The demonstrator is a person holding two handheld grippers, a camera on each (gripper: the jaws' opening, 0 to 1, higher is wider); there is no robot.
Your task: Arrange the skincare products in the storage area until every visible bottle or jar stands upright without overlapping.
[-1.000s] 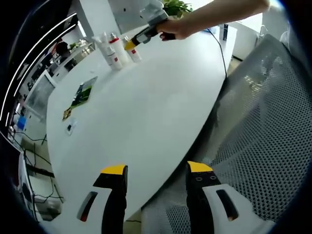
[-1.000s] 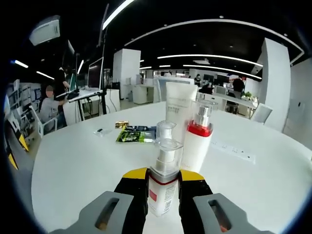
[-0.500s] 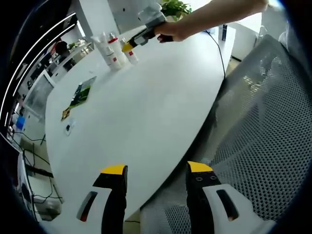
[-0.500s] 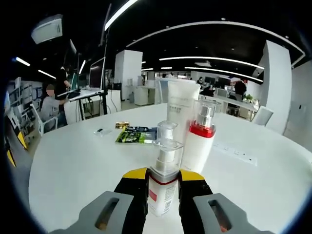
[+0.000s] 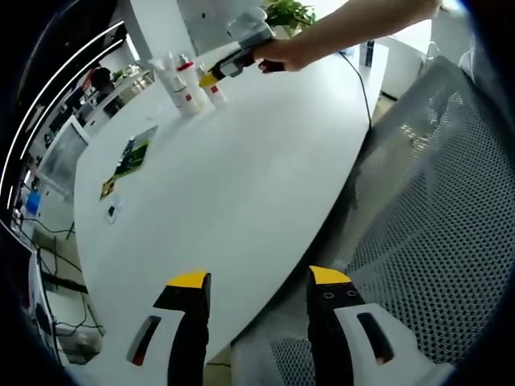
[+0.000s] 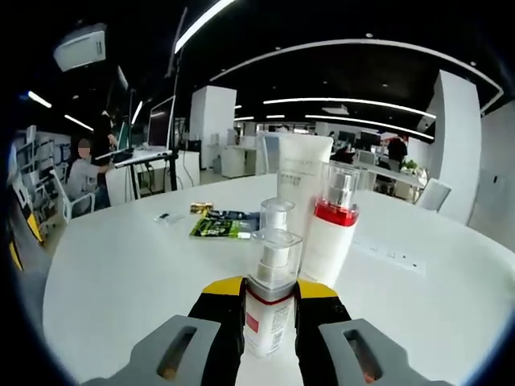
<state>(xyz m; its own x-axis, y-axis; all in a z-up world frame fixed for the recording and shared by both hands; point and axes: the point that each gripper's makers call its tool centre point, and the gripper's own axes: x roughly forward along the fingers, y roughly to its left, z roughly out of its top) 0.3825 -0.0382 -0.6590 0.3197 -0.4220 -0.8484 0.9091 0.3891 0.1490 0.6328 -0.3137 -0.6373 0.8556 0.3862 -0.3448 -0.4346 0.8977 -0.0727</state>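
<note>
- Right tongs (image 6: 269, 293): clamped on a small pump bottle (image 6: 270, 299) with a clear cap and a red band, held upright between the yellow-tipped jaws, low over the white table (image 6: 121, 265).
- Behind the held bottle, in the right gripper view: a taller pump bottle (image 6: 330, 229) with a red collar, a white tube (image 6: 299, 173) standing on end, and a clear-capped bottle (image 6: 276, 215) mostly hidden. All stand upright, close together on the table.
- Further back on the table: a green packet (image 6: 217, 227) lying flat, and a small yellow packet (image 6: 201, 207) near it.
- Left tongs (image 5: 257, 281): jaws apart, gripping nothing, at the near table edge beside a grey mesh chair (image 5: 434, 209).
- In the left gripper view, a hand (image 5: 278, 52) holds the right tongs at the bottle group on the far side of the table.
</note>
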